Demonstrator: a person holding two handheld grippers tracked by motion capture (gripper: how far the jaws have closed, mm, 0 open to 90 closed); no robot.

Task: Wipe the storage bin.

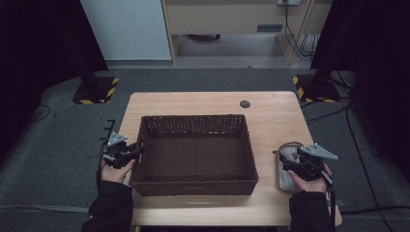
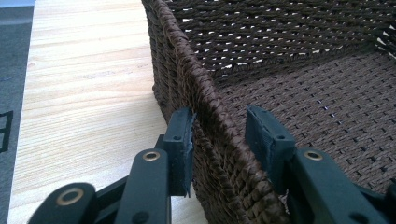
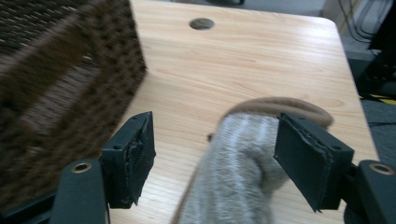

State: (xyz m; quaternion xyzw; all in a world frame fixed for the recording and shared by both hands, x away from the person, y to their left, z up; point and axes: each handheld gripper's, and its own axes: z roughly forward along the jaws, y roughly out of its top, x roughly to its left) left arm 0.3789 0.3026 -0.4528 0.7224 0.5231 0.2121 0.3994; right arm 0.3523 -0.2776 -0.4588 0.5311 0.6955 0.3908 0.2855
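Observation:
A dark brown woven basket (image 1: 193, 187) stands in the middle of the wooden table (image 1: 203, 100) with nothing in it. My left gripper (image 1: 140, 149) straddles its left wall (image 2: 187, 70). In the left gripper view the outer pad (image 2: 180, 149) touches the weave and the inner pad stands slightly off it, so my left gripper (image 2: 219, 135) is open. By the table's right edge lies a soft grey fleecy item with a tan rim (image 1: 288, 178), perhaps a slipper. My right gripper (image 1: 286, 163) is over it. In the right gripper view this gripper (image 3: 215, 149) is open wide around the grey item (image 3: 238, 163).
A round cable hole (image 1: 245, 104) (image 3: 201, 23) sits in the tabletop behind the basket. The basket's right wall (image 3: 60, 70) is close to the left of my right gripper. Bare wood lies behind and to the right of the basket. Grey carpet surrounds the table.

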